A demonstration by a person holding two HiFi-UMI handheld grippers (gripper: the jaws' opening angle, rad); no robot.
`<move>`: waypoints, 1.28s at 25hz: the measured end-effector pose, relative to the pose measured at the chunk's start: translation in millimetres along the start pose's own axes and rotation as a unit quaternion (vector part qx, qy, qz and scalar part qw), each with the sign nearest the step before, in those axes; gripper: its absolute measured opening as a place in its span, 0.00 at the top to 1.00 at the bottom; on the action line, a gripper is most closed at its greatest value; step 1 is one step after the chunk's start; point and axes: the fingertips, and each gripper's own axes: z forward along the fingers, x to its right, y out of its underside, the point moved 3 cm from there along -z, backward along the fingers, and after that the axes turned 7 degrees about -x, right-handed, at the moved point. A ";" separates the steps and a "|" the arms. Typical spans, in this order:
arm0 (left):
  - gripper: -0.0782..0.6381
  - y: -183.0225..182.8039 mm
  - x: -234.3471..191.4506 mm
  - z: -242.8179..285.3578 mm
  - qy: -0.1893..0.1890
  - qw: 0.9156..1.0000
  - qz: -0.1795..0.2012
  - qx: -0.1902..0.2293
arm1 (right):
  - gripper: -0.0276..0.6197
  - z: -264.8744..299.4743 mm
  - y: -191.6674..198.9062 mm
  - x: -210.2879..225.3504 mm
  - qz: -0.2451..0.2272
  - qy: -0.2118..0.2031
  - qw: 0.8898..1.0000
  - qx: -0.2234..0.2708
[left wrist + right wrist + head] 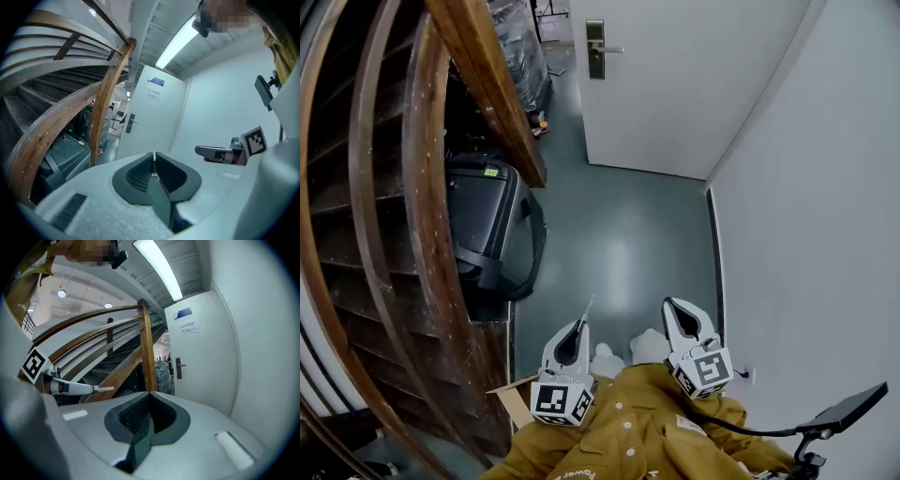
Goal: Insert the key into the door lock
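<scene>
Well short of the door lock (595, 49), the left gripper (578, 327) pinched the key (587, 309) between its jaws. The right gripper (672, 307) beside it was closed, empty.

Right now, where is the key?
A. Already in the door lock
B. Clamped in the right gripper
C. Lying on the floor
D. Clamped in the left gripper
D: the left gripper view shows the key, a thin blade, pinched between the jaws of the left gripper. The right gripper is shut on nothing, and the door lock is still well ahead.
</scene>
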 end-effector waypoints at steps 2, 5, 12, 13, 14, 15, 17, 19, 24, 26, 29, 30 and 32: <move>0.85 -4.7 -4.3 3.8 0.005 1.000 -0.001 -0.003 | 0.95 5.6 -5.1 -0.6 0.000 0.002 1.000 -0.004; 0.85 -14.4 -6.5 18.6 0.014 1.000 0.002 -0.001 | 0.95 15.9 -13.6 12.3 0.000 0.012 1.000 0.002; 0.85 -43.3 -29.7 105.4 0.016 1.000 -0.007 0.002 | 0.95 82.2 -37.7 82.0 0.005 0.016 1.000 0.017; 0.85 -51.1 -29.5 126.1 0.015 1.000 -0.005 -0.002 | 0.95 95.1 -44.0 99.3 0.006 0.014 1.000 0.017; 0.85 -59.7 -28.8 146.8 0.012 1.000 -0.002 -0.009 | 0.95 107.5 -50.2 117.3 0.008 0.012 1.000 0.017; 0.85 -68.9 -28.6 166.0 0.009 1.000 0.002 -0.014 | 0.95 119.0 -56.7 133.9 0.010 0.011 1.000 0.017; 0.85 -85.4 -31.7 192.0 0.008 1.000 0.010 -0.017 | 0.95 135.9 -68.5 154.4 0.017 0.010 1.000 0.021; 0.85 -97.7 -32.8 207.2 0.010 1.000 0.013 -0.017 | 0.95 144.0 -80.0 165.2 0.018 0.009 0.999 0.027; 0.85 -138.8 -19.2 282.7 -0.006 1.000 0.004 -0.006 | 0.95 185.4 -120.9 235.0 -0.003 -0.008 0.999 0.035; 0.85 -144.0 -21.1 300.1 -0.012 1.000 -0.001 -0.011 | 0.95 199.0 -122.3 248.6 0.003 -0.011 0.999 0.031; 0.85 -151.9 -26.7 322.3 -0.020 1.000 -0.010 -0.018 | 0.95 215.3 -126.4 265.0 0.004 -0.021 1.000 0.022; 0.85 -155.9 -28.9 329.4 -0.023 1.000 -0.011 -0.018 | 0.95 220.5 -129.6 270.4 0.003 -0.024 0.999 0.021; 0.85 -163.9 -33.8 343.6 -0.026 0.999 -0.013 -0.016 | 0.95 231.2 -134.8 280.4 0.002 -0.026 0.999 0.020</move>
